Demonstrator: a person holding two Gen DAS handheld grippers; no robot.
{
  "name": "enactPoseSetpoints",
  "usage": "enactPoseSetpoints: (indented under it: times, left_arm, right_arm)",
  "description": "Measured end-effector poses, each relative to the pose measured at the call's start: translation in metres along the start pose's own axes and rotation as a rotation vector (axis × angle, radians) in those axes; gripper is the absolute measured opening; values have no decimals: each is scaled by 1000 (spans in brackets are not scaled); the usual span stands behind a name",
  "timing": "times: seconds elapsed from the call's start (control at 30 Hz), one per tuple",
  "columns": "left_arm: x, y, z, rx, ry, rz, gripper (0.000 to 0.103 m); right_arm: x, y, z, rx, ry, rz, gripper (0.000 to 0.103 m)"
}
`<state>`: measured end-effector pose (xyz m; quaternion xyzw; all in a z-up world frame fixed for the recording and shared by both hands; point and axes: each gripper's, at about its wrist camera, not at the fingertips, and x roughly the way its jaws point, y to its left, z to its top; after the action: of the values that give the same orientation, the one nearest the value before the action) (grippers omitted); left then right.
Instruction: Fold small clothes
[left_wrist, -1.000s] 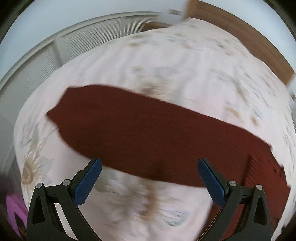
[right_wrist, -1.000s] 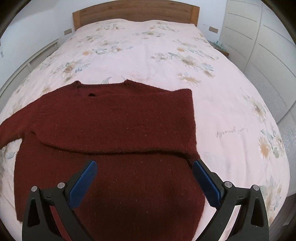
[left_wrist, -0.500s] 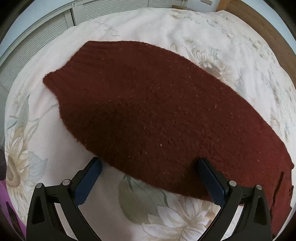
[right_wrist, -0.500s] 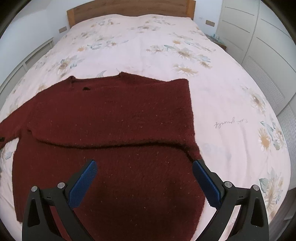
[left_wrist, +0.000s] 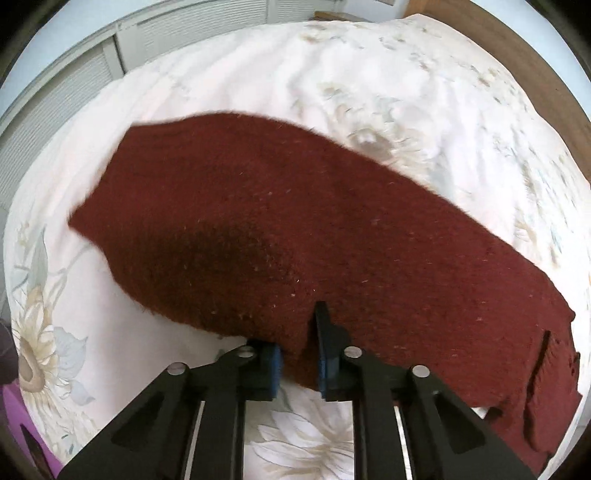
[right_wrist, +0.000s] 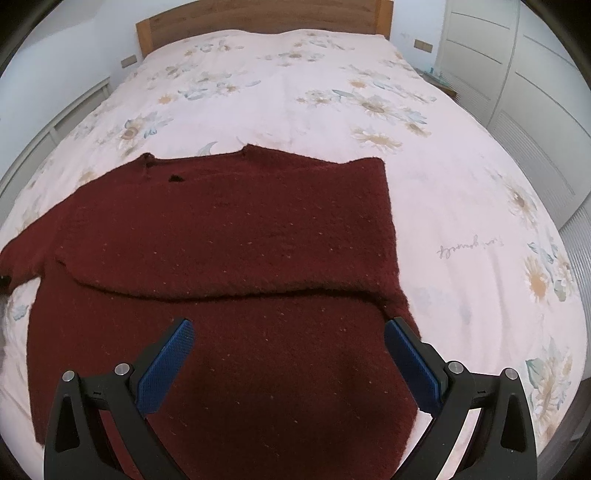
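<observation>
- Dark red knit: a sweater (right_wrist: 229, 258) lies flat on the floral bedspread (right_wrist: 295, 96), filling the lower and middle left of the right wrist view, neckline toward the wooden headboard (right_wrist: 258, 16).
- One sleeve is already folded across the chest, its lower edge running left to right through the middle of that frame; the other sleeve (left_wrist: 295, 221) stretches out to the left edge.
- In the left wrist view, the left gripper (left_wrist: 299, 354) has its blue pads pressed together on the near edge of that outstretched sleeve, a fold of knit pinched between them at lower centre.
- The right gripper (right_wrist: 288, 365) hangs over the sweater's lower body with its jaws spread wide and nothing between them.
- The step in hand looks like the second sleeve fold: the grip is made, the carry not begun.
- The next move likely calls for lifting the sleeve clear of the bedspread and laying it across the chest, square with the first sleeve.
- Thick knit may drag the body along; the free gripper could pin the hem.
- Edges: the cuff lies at the left of the left wrist frame, near the bed's side.
- Open bedspread lies beyond the neckline and to the right; the wardrobe doors (right_wrist: 517, 74) stand well apart.
</observation>
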<state>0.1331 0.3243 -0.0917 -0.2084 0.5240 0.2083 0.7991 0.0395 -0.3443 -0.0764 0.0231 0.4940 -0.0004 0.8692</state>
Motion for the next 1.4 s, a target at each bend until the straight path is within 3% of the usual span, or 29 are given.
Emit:
enactPoseSetpoints:
  times: [0.27, 0.4, 0.43, 0.67, 0.83, 1.07, 1.17, 1.4]
  left_arm:
    - [-52, -55, -6, 155, -74, -30, 9]
    - [-85, -91, -29, 251, -98, -58, 9]
    - [-87, -118, -31, 288, -96, -63, 9]
    - [-103, -212, -64, 421, -91, -176, 8]
    - [-94, -285, -91, 545, -95, -251, 8]
    - [-93, -358, -133, 669, -56, -354, 8]
    - [-75, -376, -151, 705, -24, -352, 8]
    - [-24, -378, -182, 733, 75, -288, 8]
  right_arm:
    - [0, -1, 1, -3, -10, 17, 103]
    - [0, -6, 2, 11, -18, 24, 103]
    - [-1, -7, 3, 14, -21, 27, 103]
    - [-5, -16, 7, 27, -34, 35, 103]
    - [-14, -28, 15, 27, -57, 17, 103]
    - [-20, -43, 20, 50, -70, 3, 103]
    - [-17, -47, 16, 58, -59, 4, 103]
    - [-3, -49, 2, 67, -14, 9, 103]
